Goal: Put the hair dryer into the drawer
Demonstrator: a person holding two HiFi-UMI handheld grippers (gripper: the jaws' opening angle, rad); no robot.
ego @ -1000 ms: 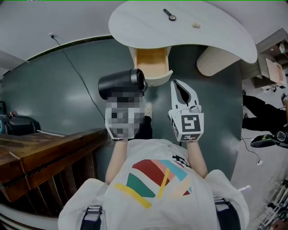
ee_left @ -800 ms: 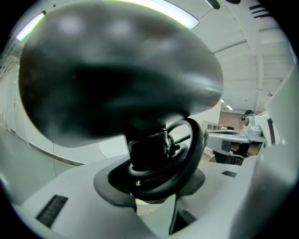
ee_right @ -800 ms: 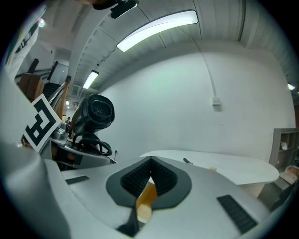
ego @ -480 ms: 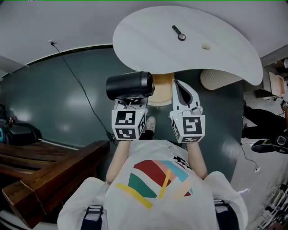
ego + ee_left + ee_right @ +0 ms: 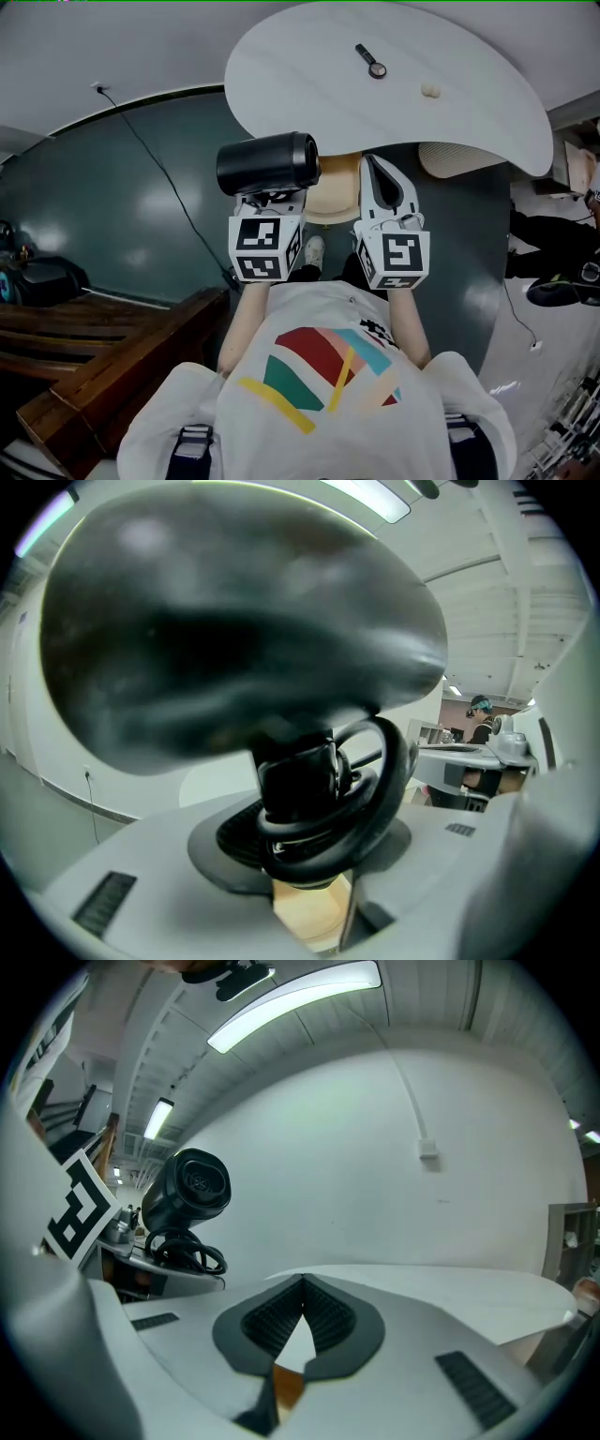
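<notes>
The black hair dryer (image 5: 267,164) lies crosswise, barrel pointing right, above my left gripper (image 5: 272,199), which is shut on its handle. In the left gripper view the dryer's body (image 5: 234,639) fills the top, and the handle with coiled black cord (image 5: 323,799) sits between the jaws. The light wooden drawer (image 5: 333,192) stands open under the white table, mostly hidden behind the dryer and grippers; a sliver of it (image 5: 305,916) shows between the jaws. My right gripper (image 5: 373,169) is beside the dryer, over the drawer, shut and empty, its pads (image 5: 302,1312) meeting at the tip.
A white curved table (image 5: 450,103) carries a small black tool (image 5: 371,60) and a cream lump (image 5: 430,91). A ribbed cream stool (image 5: 459,157) stands right of the drawer. A dark wooden bench (image 5: 103,347) is at lower left. A cable (image 5: 159,178) crosses the green floor.
Both grippers and the dryer have moved forward toward the table; the open drawer, plainly visible before, is now mostly covered by them. The left grip on the dryer is unchanged.
</notes>
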